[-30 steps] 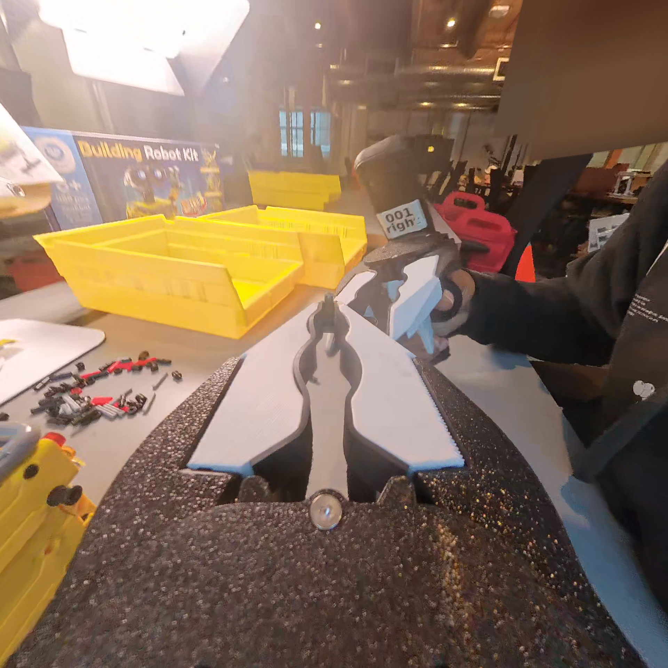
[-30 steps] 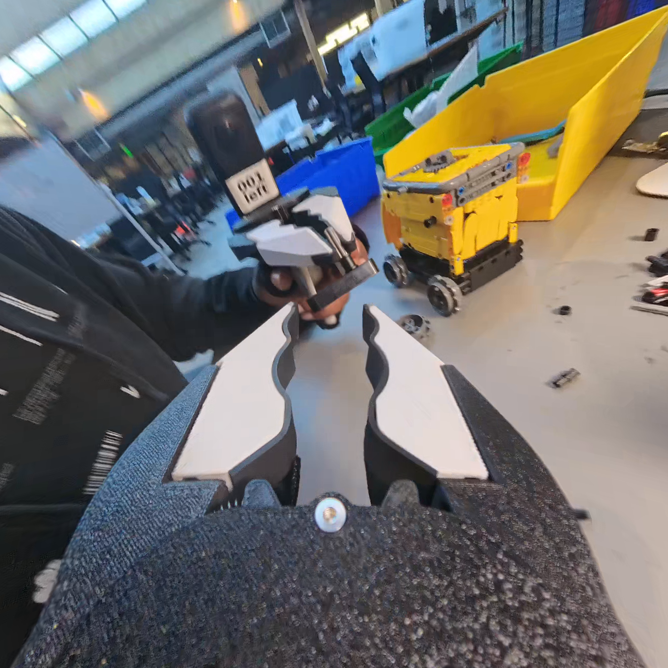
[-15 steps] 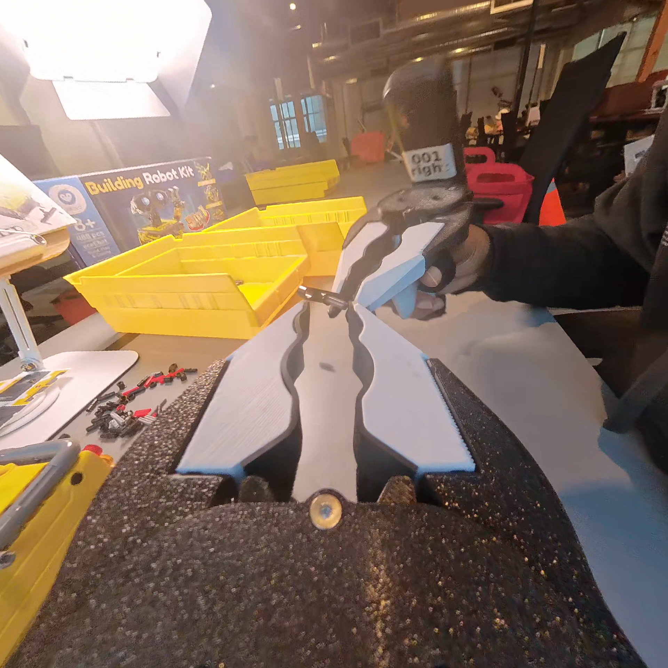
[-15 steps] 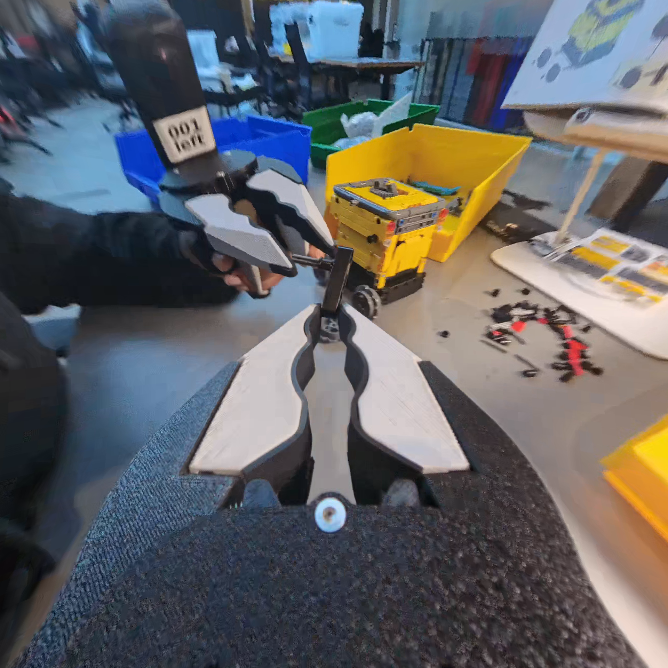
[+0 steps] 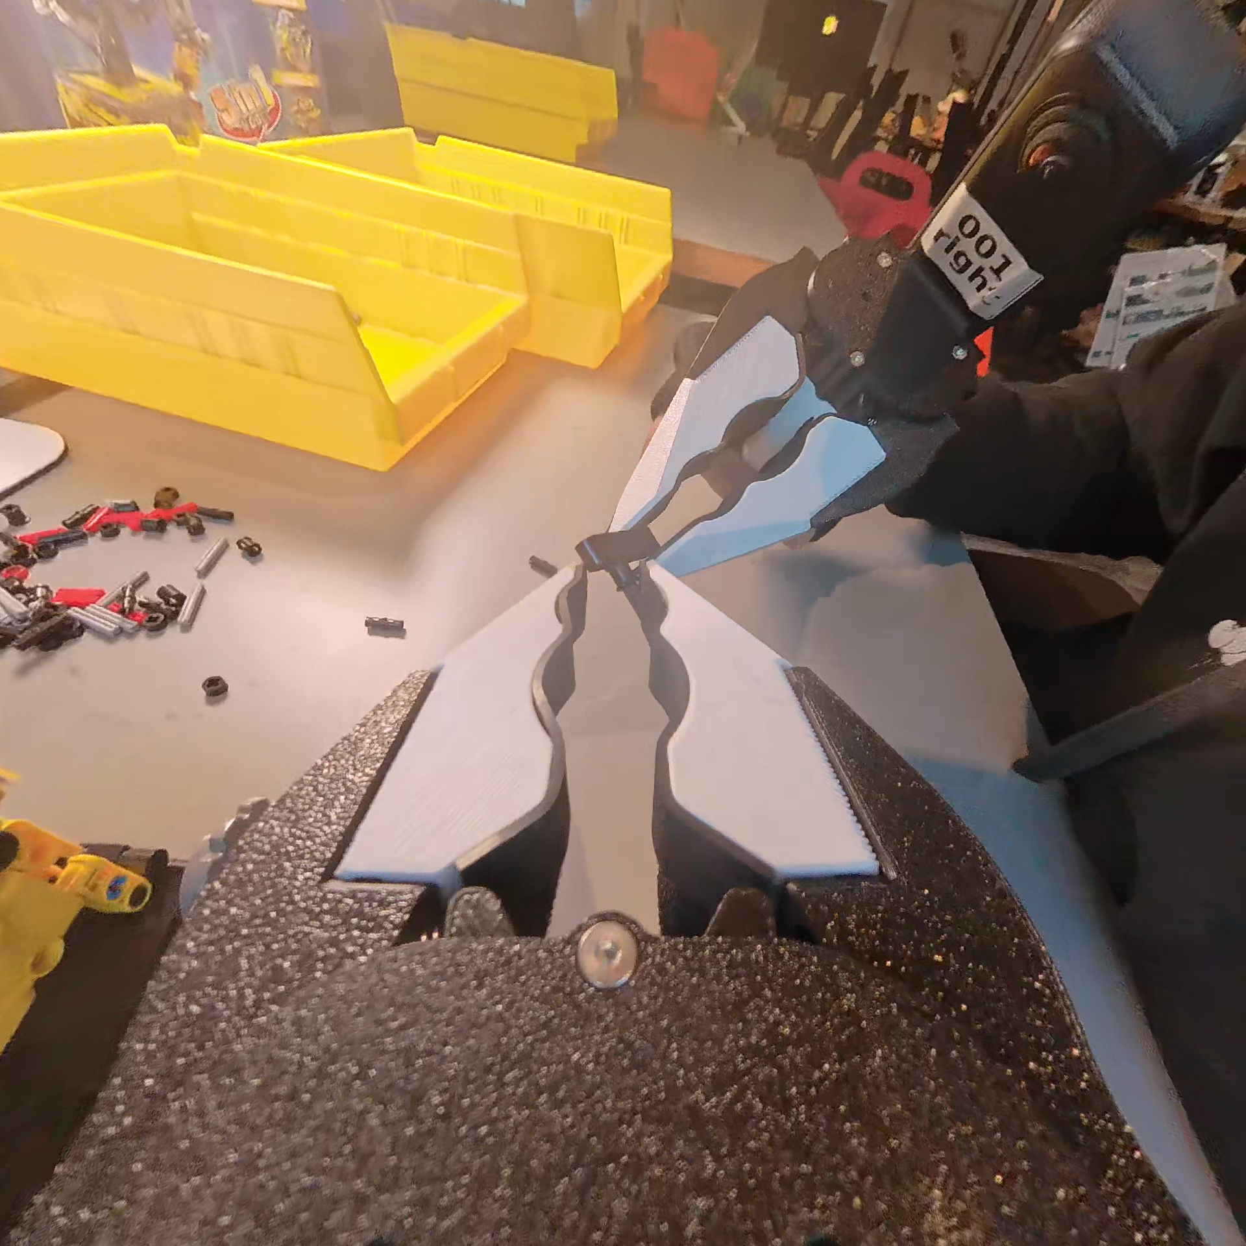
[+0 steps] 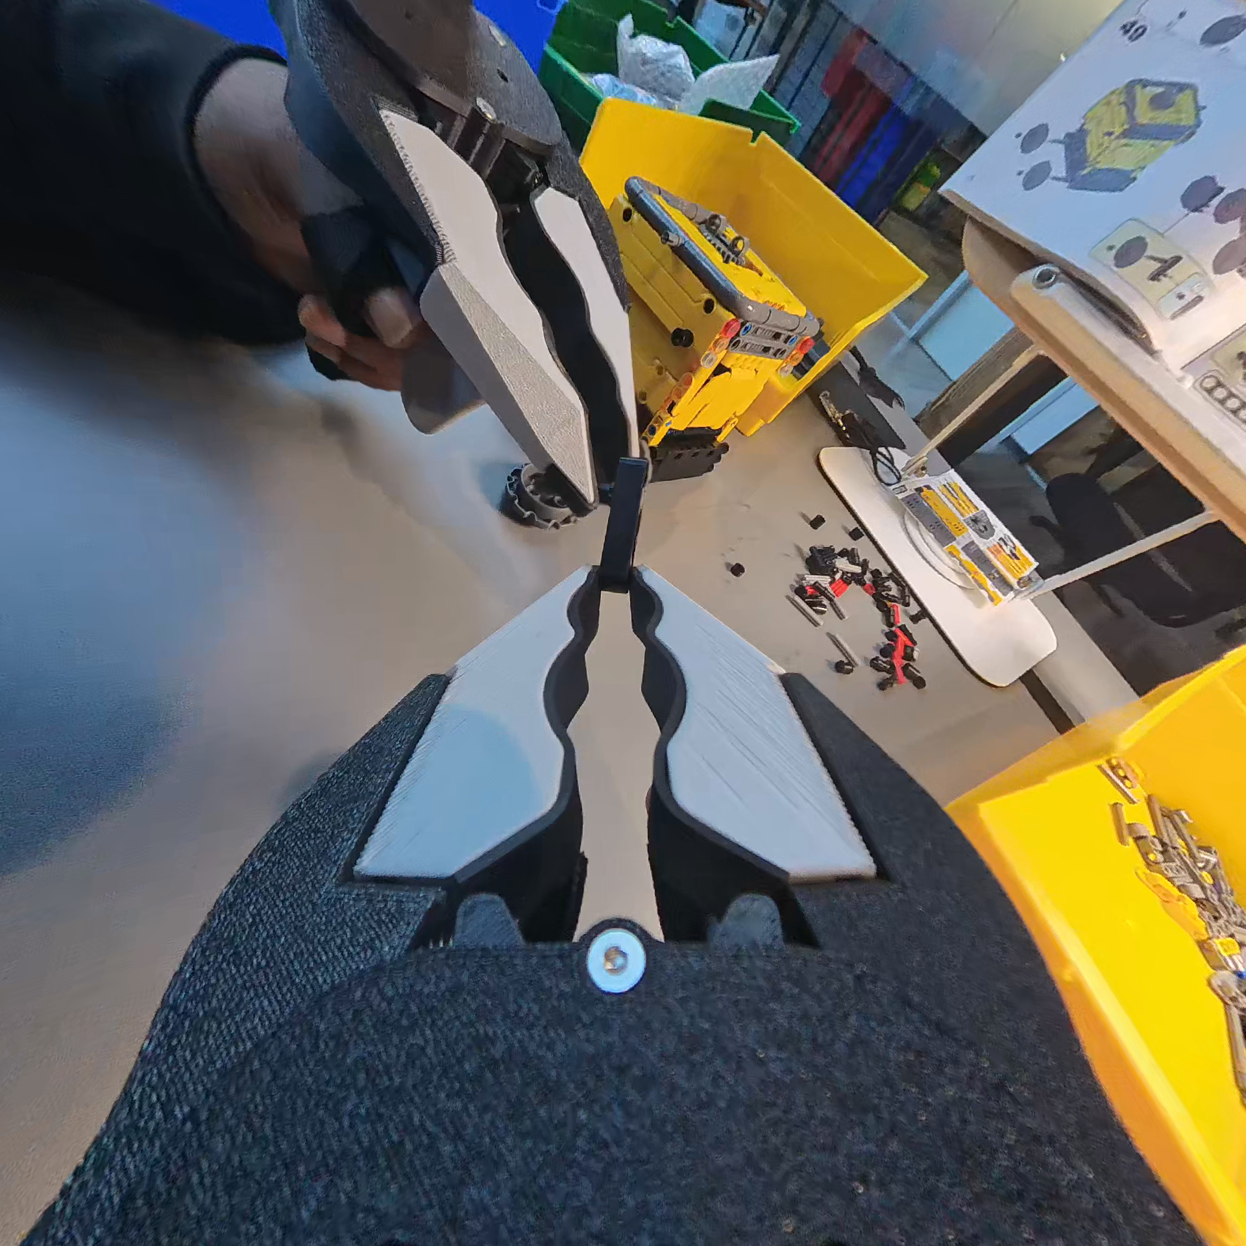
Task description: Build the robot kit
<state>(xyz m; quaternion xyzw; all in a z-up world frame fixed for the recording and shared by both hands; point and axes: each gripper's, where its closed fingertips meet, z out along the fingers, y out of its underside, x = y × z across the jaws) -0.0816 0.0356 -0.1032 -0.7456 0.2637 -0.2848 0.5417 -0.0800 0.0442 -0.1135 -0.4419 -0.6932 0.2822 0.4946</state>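
Gripping: the right tongs point(image 6: 615, 585) are pinching the near end of a small black beam piece point(image 6: 624, 522), fingertips drawn narrow around it, above the grey counter point(image 6: 283, 607)
Meeting: the left tongs point(image 6: 610, 482) are closing narrow on a black pin point(image 5: 630, 585) that is sitting at the far end of the beam piece, so both tongs are coming tip to tip in mid-air
Left wrist view: the left tongs point(image 5: 610, 580) are pointing at the right tongs point(image 5: 630, 539), with the beam piece point(image 5: 617, 543) lying crosswise between the two sets of tips
Holding hand: a person's hand point(image 6: 317, 270) in a dark sleeve is wrapping around the left tool's handle
Lying beyond: a yellow block-built robot point(image 6: 715, 323) is tilting against a yellow bin point(image 6: 809, 222), a loose black wheel point(image 6: 539, 495) sitting just beside it
Scattered parts: a pile of black, red and grey pieces point(image 5: 101, 580) is lying on the counter to the left of the tongs
Standing behind: empty yellow trays point(image 5: 270, 290) are sitting further back, a printed box point(image 5: 182, 61) behind them
Near right: another yellow bin with grey parts point(image 6: 1160, 897) is sitting at the edge, and an instruction sheet on a white stand point(image 6: 971, 539) is standing beyond the pile
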